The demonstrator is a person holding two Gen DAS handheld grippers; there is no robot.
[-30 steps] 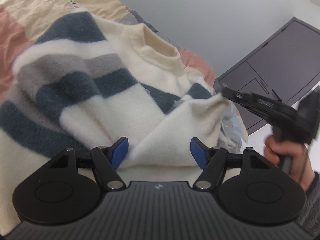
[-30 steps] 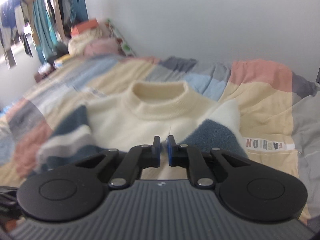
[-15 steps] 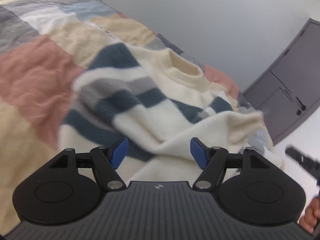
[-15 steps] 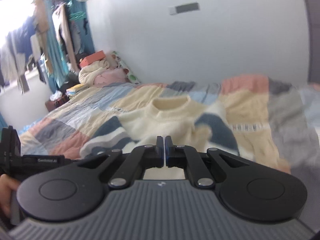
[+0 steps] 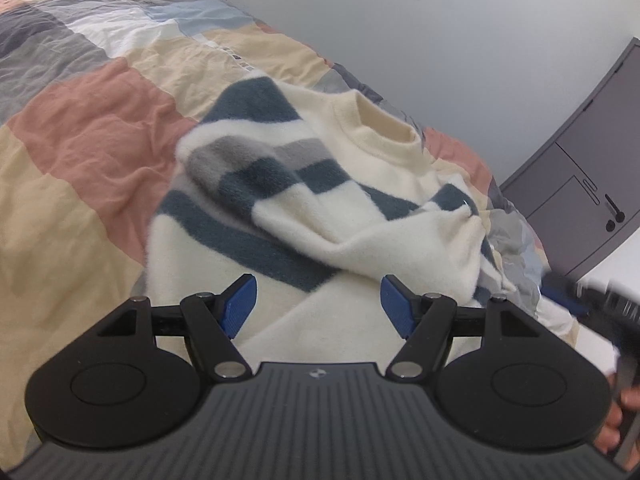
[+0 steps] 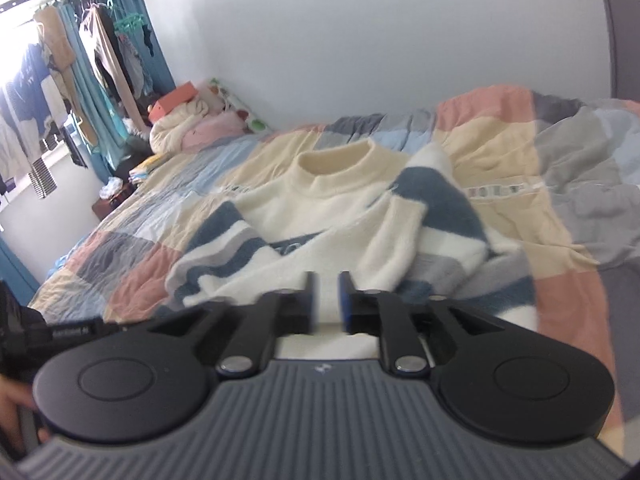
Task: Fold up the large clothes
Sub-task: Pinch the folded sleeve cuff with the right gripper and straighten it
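Since half a second ago the right claw has parted from fully pressed together to a narrow gap with nothing between its blue pads, and its view has dropped closer to the bed; the left claw stays spread wide and empty, with a little more of the quilt showing on its left. Both claws hang above the near hem of the sweater, a fluffy cream knit with dark blue and grey stripes and a ribbed cream collar, which lies on the patchwork quilt of pink, beige, grey and pale blue squares. One sleeve is folded across the sweater's chest, and the striped sleeve on the other side is bunched up beside the body. At the far end of the bed sits a heap of cream and pink bedding with an orange box on top. Clothes hang by teal curtains near the window, and a grey door stands past the bed. Blurred at the edge of the left wrist view is the other gripper.
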